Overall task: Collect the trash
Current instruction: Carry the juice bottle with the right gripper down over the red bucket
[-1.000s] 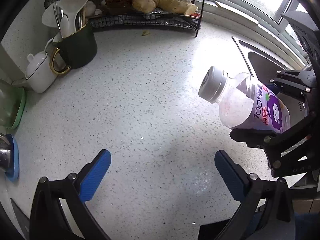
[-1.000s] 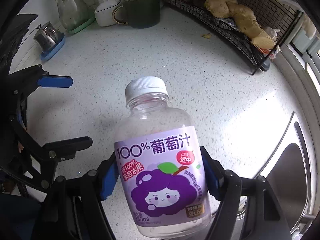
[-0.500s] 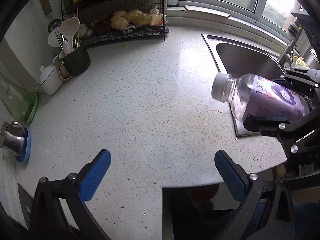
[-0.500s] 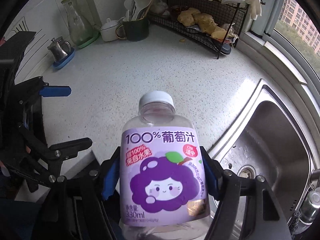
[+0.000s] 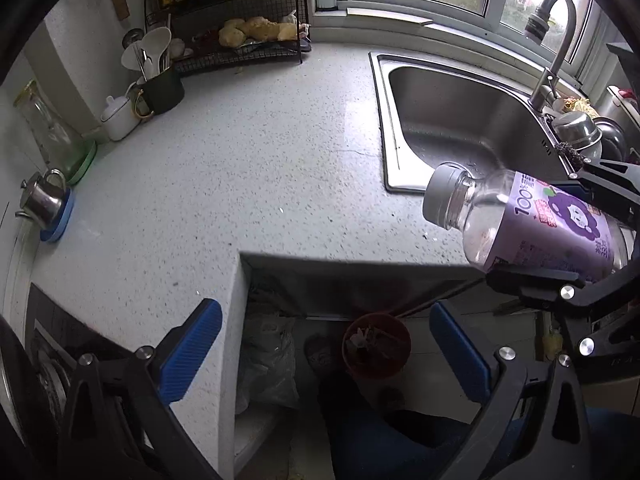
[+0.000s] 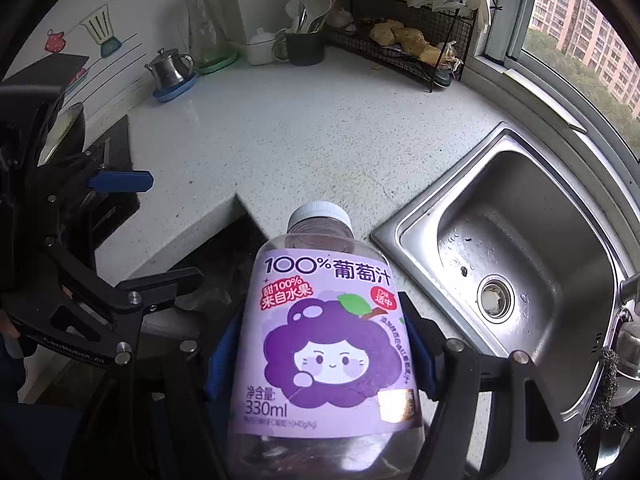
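Bottle (image 6: 324,344) gripped in right claw (image 6: 320,344), cap pointing toward counter (image 6: 300,132).

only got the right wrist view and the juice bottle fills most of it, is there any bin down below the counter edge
Observer: In the left wrist view a reddish round container, possibly a bin, stands below the counter at its cut-out, with something pale inside.
Operator: is the left tool free to help
Observer: The left tool is open, with nothing between its blue pads.
Operator: anything next to that container
Observer: A grey plastic bag sits just to its left, against the counter's side wall.
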A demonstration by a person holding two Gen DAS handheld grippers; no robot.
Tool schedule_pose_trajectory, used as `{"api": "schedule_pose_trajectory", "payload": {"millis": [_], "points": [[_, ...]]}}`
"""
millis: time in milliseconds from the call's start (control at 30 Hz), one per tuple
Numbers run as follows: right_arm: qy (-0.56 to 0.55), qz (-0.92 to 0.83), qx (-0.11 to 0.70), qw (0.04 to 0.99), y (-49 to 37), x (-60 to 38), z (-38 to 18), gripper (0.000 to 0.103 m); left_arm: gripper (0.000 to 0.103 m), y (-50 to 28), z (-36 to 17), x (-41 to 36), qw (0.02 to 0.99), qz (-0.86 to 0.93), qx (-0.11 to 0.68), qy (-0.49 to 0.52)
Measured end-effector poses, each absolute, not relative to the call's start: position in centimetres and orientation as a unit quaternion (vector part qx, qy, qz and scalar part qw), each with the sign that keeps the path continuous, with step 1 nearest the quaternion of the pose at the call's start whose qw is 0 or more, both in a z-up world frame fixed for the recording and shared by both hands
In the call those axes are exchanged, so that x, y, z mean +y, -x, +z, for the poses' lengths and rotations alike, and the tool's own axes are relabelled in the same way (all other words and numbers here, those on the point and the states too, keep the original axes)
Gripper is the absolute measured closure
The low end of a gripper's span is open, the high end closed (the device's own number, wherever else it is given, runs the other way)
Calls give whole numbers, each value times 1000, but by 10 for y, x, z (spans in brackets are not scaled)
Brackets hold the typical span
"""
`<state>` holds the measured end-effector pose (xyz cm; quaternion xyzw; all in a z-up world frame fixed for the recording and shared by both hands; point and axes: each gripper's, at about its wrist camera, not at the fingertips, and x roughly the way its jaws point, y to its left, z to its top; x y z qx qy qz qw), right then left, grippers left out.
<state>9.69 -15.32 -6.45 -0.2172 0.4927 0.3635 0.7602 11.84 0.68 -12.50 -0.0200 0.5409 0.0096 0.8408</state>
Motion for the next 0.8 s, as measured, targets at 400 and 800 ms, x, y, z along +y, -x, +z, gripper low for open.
{"api": "schedule_pose_trajectory", "payload": {"millis": [400,800], "points": [[200,341,540,743,-59,-179,-98,35,0,-71,-170,-26,813,-17,581,38],[171,278,625,709,-70,-177,-213,35,0,-68,-291,-28,751,-36,657,52]]}}
